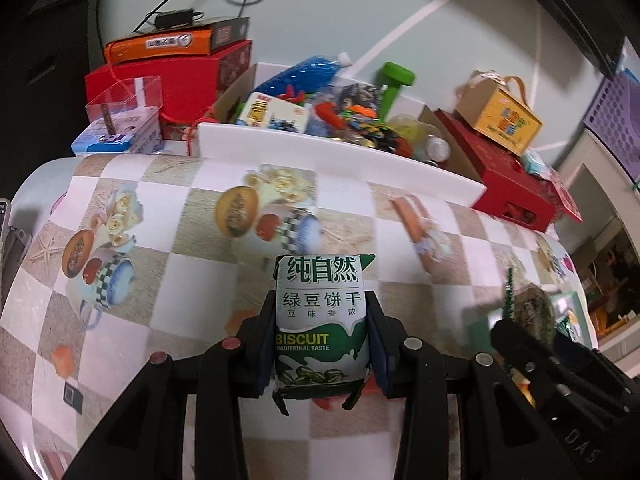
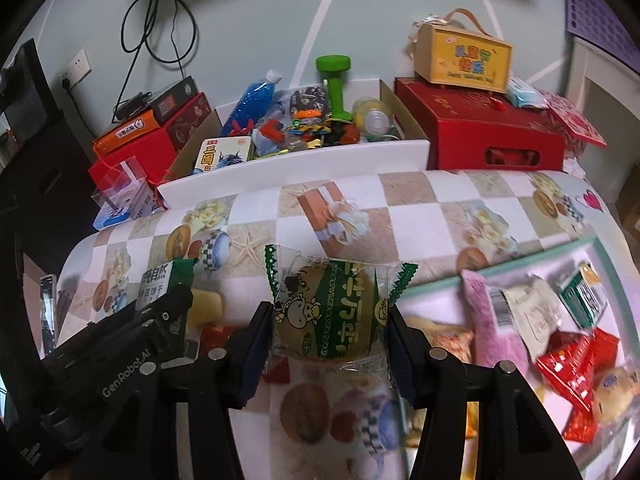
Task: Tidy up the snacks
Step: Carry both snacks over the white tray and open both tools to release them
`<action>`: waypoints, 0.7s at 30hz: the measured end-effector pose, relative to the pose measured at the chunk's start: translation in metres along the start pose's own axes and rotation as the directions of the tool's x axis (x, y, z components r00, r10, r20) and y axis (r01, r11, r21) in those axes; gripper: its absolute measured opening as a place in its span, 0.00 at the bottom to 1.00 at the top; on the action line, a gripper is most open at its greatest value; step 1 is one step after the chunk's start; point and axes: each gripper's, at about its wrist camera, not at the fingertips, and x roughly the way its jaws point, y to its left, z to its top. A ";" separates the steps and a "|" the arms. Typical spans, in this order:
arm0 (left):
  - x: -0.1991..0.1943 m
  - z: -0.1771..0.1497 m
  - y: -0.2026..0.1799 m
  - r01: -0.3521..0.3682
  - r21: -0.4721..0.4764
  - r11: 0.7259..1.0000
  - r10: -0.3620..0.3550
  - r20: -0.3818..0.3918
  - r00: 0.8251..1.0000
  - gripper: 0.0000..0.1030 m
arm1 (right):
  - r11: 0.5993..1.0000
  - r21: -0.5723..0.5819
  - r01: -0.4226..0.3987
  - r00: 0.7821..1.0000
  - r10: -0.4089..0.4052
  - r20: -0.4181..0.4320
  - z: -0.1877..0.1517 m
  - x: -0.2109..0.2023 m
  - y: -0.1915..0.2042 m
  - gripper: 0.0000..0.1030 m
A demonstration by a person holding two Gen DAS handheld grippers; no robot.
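Item 1, biscuit pack point(image 1: 320, 320): green and white, standing upright between the fingers of the left gripper point(image 1: 322, 334), which is clamping it by its two sides. It is hanging clear above the checked tablecloth point(image 1: 168, 280), not resting on it.

Item 2, cake packet point(image 2: 332, 312): a round cake in a clear wrapper with green zigzag ends, lying flat across the right gripper point(image 2: 330, 334), whose fingers are pinching it at left and right. It too is riding above the cloth.

Item 3, tray point(image 2: 520, 268): pale green rim, sitting at the right of the table in the right wrist view, holding a pink packet point(image 2: 492, 320), red packets point(image 2: 568, 364), a white packet and a green and white one (heaped loosely, no order showing).

Progress, as a judgement: sorting is looking early or midway. Two snacks are in hand and not yet placed; several are waiting in the tray; where the sorted ones are going is not showing.

Pose: both grippers are pointing steeply down and forward over the table, side by side, each showing at the edge of the other's view. The left is sitting left of the right.

Background, not in play: a white box point(image 1: 340, 160) of odds and ends along the far edge, red boxes point(image 2: 480, 136) either side, a yellow carton point(image 2: 464, 60) on top.
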 end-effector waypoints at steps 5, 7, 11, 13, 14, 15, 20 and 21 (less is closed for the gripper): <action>-0.010 -0.004 -0.024 0.014 0.033 0.999 -0.014 -0.003 1.000 0.40 | 0.999 0.039 -0.008 1.000 0.008 -0.001 -0.006 -0.011 -0.019 0.55; -0.013 -0.006 -0.036 0.021 0.047 0.999 -0.020 -0.005 1.000 0.40 | 0.998 0.064 -0.010 1.000 0.010 0.002 -0.008 -0.015 -0.031 0.55; -0.016 -0.010 -0.066 0.039 0.099 0.994 -0.038 -0.014 0.999 0.40 | 0.990 0.140 0.010 1.000 -0.013 0.025 -0.011 -0.028 -0.068 0.55; -0.018 -0.012 -0.082 0.061 0.126 0.990 -0.059 -0.020 0.998 0.40 | 0.983 0.178 0.034 0.998 -0.042 0.045 -0.011 -0.038 -0.090 0.55; -0.018 -0.013 -0.089 0.072 0.137 0.988 -0.069 -0.024 0.997 0.40 | 0.980 0.196 0.043 0.997 -0.055 0.052 -0.010 -0.041 -0.099 0.55; -0.017 -0.014 -0.099 0.085 0.153 0.985 -0.081 -0.031 0.996 0.40 | 0.974 0.221 0.055 0.996 -0.071 0.062 -0.010 -0.046 -0.111 0.55; -0.012 -0.025 -0.146 0.144 0.237 0.961 -0.131 -0.072 0.989 0.40 | 0.926 0.351 0.136 0.981 -0.174 0.080 -0.015 -0.066 -0.172 0.55; -0.010 -0.029 -0.156 0.160 0.252 0.954 -0.143 -0.084 0.986 0.40 | 0.917 0.370 0.149 0.979 -0.191 0.077 -0.017 -0.068 -0.181 0.55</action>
